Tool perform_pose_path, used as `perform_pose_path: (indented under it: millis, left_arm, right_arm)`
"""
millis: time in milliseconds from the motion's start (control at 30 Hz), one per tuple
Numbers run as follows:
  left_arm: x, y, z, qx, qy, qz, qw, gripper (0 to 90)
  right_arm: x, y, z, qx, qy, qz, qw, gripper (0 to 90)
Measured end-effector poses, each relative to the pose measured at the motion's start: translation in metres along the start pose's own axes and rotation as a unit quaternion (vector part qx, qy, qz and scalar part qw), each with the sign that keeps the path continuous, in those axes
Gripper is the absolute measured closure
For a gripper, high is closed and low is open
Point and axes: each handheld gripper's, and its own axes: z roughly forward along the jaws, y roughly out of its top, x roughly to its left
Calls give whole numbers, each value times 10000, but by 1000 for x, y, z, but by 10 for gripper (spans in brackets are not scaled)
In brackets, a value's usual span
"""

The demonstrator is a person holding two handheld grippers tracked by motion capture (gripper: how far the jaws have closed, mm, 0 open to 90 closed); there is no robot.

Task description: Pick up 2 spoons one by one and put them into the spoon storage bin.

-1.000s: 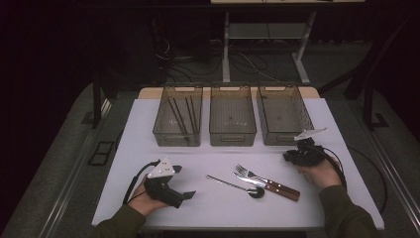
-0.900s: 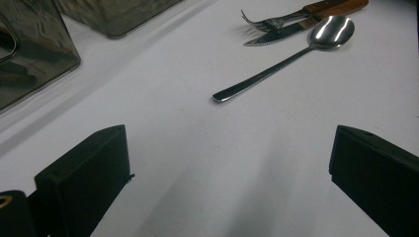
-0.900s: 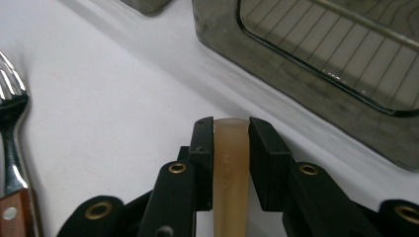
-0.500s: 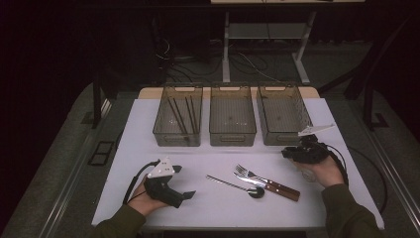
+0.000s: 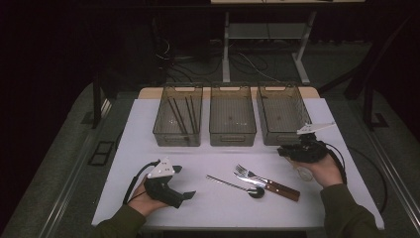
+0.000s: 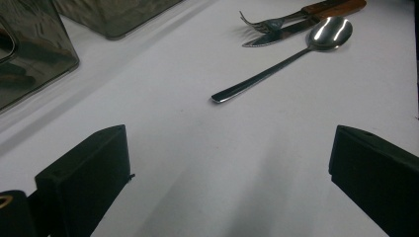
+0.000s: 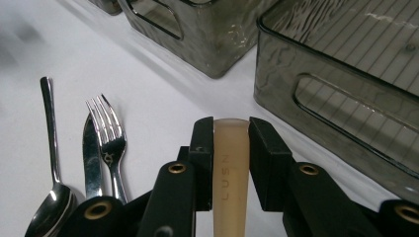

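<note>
My right gripper [image 5: 283, 150] [image 7: 230, 126] is shut on the handle of a pale translucent plastic utensil [image 7: 230, 168], held a little above the table in front of the right bin [image 5: 283, 117]; the utensil's other end [image 5: 303, 173] shows under the hand. On the white table lie a metal spoon [image 5: 234, 184] [image 6: 276, 61] [image 7: 49, 148], a fork [image 5: 246, 173] [image 7: 109, 143] and a wooden-handled knife [image 5: 277, 188] [image 7: 90, 158], left of that gripper. My left gripper [image 5: 190, 195] [image 6: 227, 163] rests at the front left, open, nothing between its jaws.
Three smoky clear bins stand in a row at the back: the left bin [image 5: 163, 130] holds several dark sticks, the middle bin [image 5: 232, 133] stands beside it. The table's front edge [image 5: 237, 228] is close to both hands.
The right hand has risen slightly with the pale utensil in its grip. The left hand and the cutlery on the table have not moved.
</note>
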Motion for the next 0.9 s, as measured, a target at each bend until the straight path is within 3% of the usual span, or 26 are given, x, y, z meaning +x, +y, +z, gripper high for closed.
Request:
perform_pose_path:
  millis: [467, 900]
  left_arm:
    - [0, 0, 0, -101, -18, -117, 9999, 12]
    - [0, 0, 0, -125, -40, -118, 9998, 12]
  right_arm:
    - [5, 16, -2, -258, 75, -21, 9996, 728]
    - [12, 47, 2, -601, 271, -3, 9978, 728]
